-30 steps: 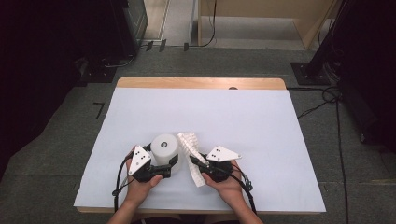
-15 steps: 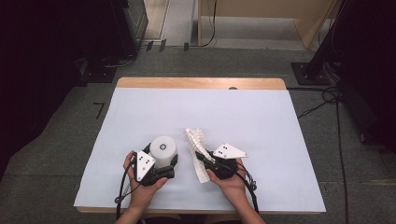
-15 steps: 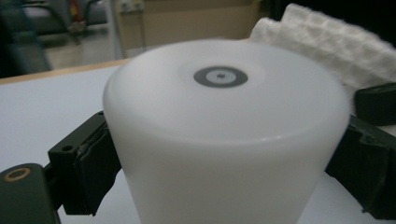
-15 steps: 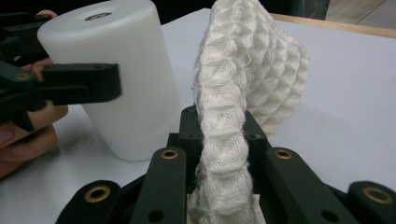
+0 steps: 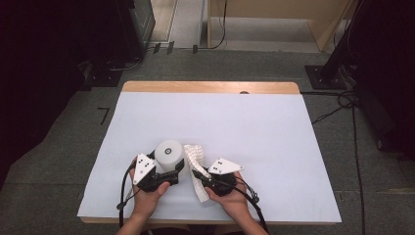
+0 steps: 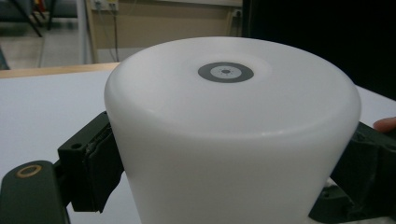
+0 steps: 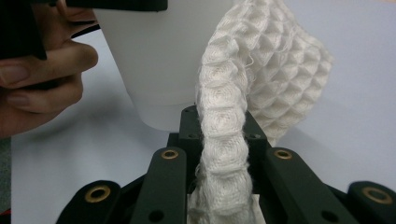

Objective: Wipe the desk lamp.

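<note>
What you can't make out near the counter's front edge

The white cup (image 6: 233, 140) runs off the bottom of the left gripper view, so its base is hidden, and it covers most of the left claw (image 6: 224, 186) on both sides. In the right gripper view the waffle cloth (image 7: 233, 140) drops out of frame at the bottom, hiding where the right claw (image 7: 224, 186) pinches it. From the high view, both forearms get cut off at the bottom edge.
</note>
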